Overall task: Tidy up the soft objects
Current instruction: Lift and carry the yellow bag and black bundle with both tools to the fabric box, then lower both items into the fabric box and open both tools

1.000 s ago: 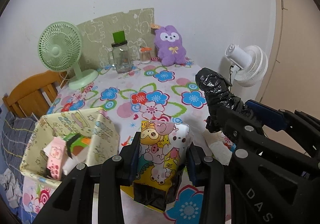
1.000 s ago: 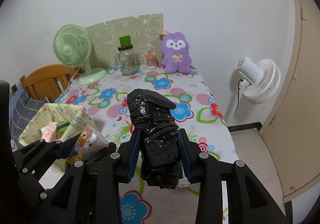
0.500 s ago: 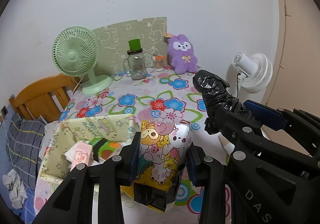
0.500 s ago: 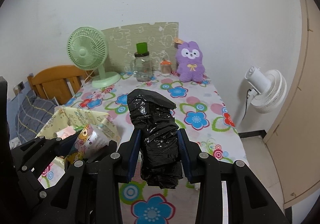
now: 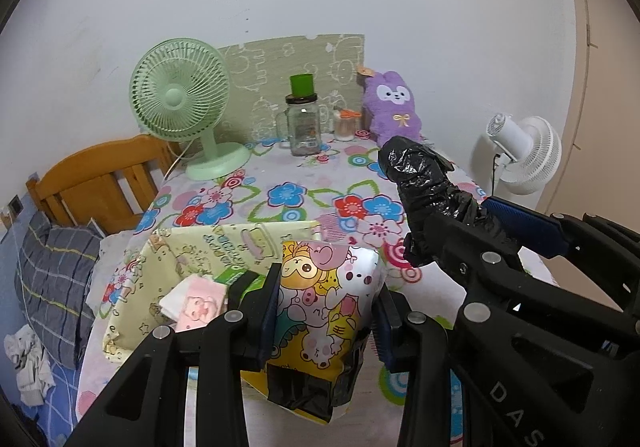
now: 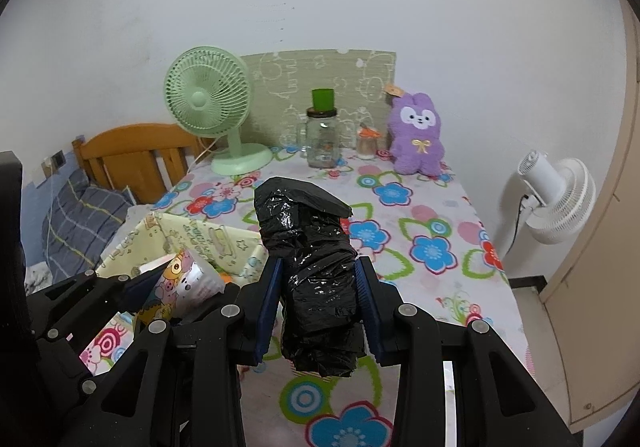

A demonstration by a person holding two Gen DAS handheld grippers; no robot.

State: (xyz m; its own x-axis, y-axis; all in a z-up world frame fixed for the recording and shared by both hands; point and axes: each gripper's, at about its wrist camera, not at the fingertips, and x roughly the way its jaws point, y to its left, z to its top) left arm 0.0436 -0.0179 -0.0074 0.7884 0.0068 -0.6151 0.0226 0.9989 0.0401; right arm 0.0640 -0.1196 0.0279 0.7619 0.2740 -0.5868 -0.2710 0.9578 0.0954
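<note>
My left gripper point(image 5: 326, 311) is shut on a cartoon-printed packet point(image 5: 320, 311), held above the near table edge beside the yellow fabric storage box point(image 5: 192, 247). The packet also shows in the right wrist view point(image 6: 180, 287). My right gripper point(image 6: 318, 303) is shut on a roll of black plastic bags point(image 6: 312, 263), held upright over the flowered table; it also shows in the left wrist view point(image 5: 424, 183). The box point(image 6: 200, 243) holds a pink tissue pack point(image 5: 196, 303) and a green item. A purple plush rabbit point(image 6: 418, 139) sits at the table's far edge.
A green desk fan point(image 5: 180, 103), a glass jar with a green lid point(image 5: 304, 123) and a small jar point(image 5: 346, 125) stand at the back by a patterned board. A white fan point(image 6: 556, 195) stands off the right edge. A wooden chair point(image 5: 96, 183) and bedding lie left.
Both grippers have pulled back and risen, still holding their items. The box and the back of the table now sit further in view and more to the right.
</note>
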